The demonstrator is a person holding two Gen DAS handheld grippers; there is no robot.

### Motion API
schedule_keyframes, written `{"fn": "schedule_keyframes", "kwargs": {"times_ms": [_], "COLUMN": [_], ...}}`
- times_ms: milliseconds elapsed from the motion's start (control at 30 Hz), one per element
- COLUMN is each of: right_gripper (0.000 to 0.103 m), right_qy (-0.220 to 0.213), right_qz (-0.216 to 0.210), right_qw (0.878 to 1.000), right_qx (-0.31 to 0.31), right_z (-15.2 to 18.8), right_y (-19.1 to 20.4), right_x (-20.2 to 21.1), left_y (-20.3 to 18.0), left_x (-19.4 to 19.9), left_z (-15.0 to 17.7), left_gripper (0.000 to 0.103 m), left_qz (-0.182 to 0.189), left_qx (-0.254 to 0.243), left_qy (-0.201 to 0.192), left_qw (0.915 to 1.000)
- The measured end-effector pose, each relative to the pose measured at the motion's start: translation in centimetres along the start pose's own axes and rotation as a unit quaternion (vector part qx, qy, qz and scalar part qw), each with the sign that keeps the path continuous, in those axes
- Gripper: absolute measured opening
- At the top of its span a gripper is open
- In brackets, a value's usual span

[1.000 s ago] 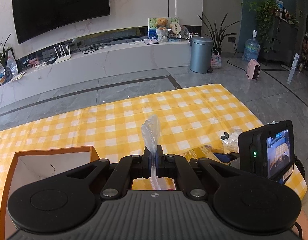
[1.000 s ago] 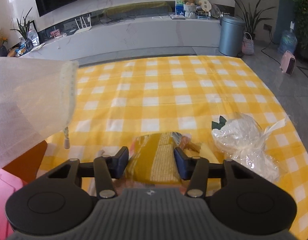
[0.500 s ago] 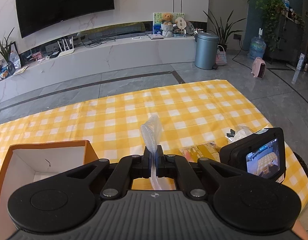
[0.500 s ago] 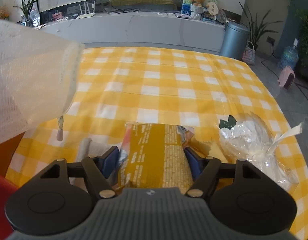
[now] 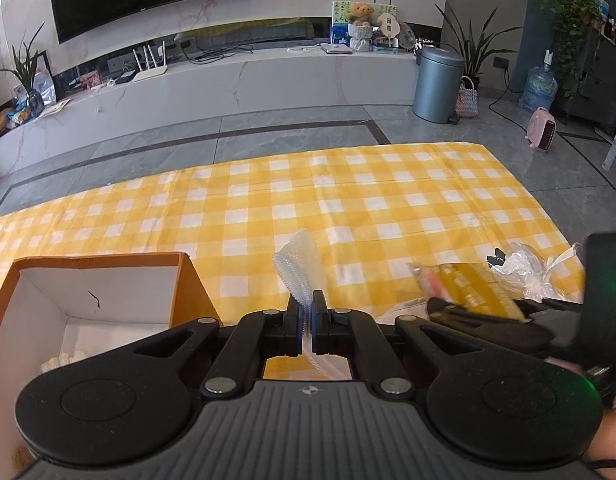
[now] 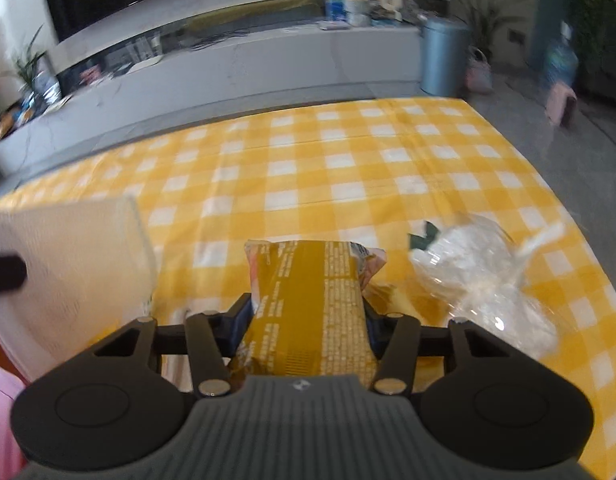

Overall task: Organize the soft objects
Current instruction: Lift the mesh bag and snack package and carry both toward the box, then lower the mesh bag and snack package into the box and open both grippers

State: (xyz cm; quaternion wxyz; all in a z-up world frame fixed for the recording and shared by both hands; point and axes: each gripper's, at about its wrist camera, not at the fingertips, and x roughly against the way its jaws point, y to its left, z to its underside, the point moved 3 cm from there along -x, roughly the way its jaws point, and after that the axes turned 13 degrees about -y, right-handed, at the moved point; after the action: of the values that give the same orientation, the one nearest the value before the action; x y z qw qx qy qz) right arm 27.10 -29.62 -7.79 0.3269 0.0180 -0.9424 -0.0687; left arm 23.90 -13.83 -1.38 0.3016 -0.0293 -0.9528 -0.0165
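My left gripper (image 5: 307, 312) is shut on the rim of a white mesh bag (image 5: 298, 264), which hangs as a pale sheet at the left of the right wrist view (image 6: 68, 264). My right gripper (image 6: 308, 312) is shut on a yellow snack packet (image 6: 308, 304) and holds it above the checked cloth. The packet also shows in the left wrist view (image 5: 464, 288), to the right of the left gripper. A clear plastic bag of white stuff (image 6: 484, 276) lies on the cloth to the right of the packet.
An orange cardboard box (image 5: 88, 300) with a white inside stands open at the left, with something pale in its bottom. The yellow checked cloth (image 5: 348, 200) covers the table. Beyond it are grey floor, a TV bench and a metal bin (image 5: 438, 80).
My right gripper has lifted the yellow packet off the cloth and swung left toward the mesh bag. My left gripper has kept its hold and shifted; more of the orange box shows.
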Motion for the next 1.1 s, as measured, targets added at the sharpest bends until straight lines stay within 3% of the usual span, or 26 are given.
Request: {"fn": "schedule_keyframes", "kwargs": {"times_ms": [233, 300, 433, 567, 767, 1100], "right_gripper": [0.052, 0.052, 0.052, 0.052, 0.052, 0.052], "right_qy": [-0.006, -0.014, -0.041, -0.071, -0.106, -0.135], "right_qz": [-0.08, -0.085, -0.094, -0.127, -0.174, -0.217], "right_qw": [0.991, 0.99, 0.989, 0.984, 0.977, 0.967], "right_qx": [-0.107, -0.116, -0.108, -0.105, -0.067, 0.006], "right_z": [-1.2, -1.5, -2.4, -3.9, -4.4, -4.2], "right_y": [-1.5, -1.6, -1.4, -0.5, 3.4, 11.5], "right_x": [2.2, 2.9, 4.9, 7.5, 12.2, 16.7], "left_y": [0.5, 0.8, 1.7, 3.0, 6.8, 16.1], "left_x": [1.6, 2.4, 3.9, 5.5, 8.4, 10.4], "left_z": [-0.6, -1.0, -1.8, -2.4, -2.4, -0.4], "left_gripper": [0.004, 0.004, 0.004, 0.004, 0.004, 0.004], "left_qz": [0.04, 0.039, 0.047, 0.03, 0.008, -0.007], "left_qx": [0.016, 0.014, 0.017, 0.01, 0.005, 0.074], "left_qy": [-0.003, -0.013, -0.03, -0.05, -0.088, -0.112], "left_qw": [0.9991, 0.999, 0.9983, 0.9982, 0.9961, 0.9909]}}
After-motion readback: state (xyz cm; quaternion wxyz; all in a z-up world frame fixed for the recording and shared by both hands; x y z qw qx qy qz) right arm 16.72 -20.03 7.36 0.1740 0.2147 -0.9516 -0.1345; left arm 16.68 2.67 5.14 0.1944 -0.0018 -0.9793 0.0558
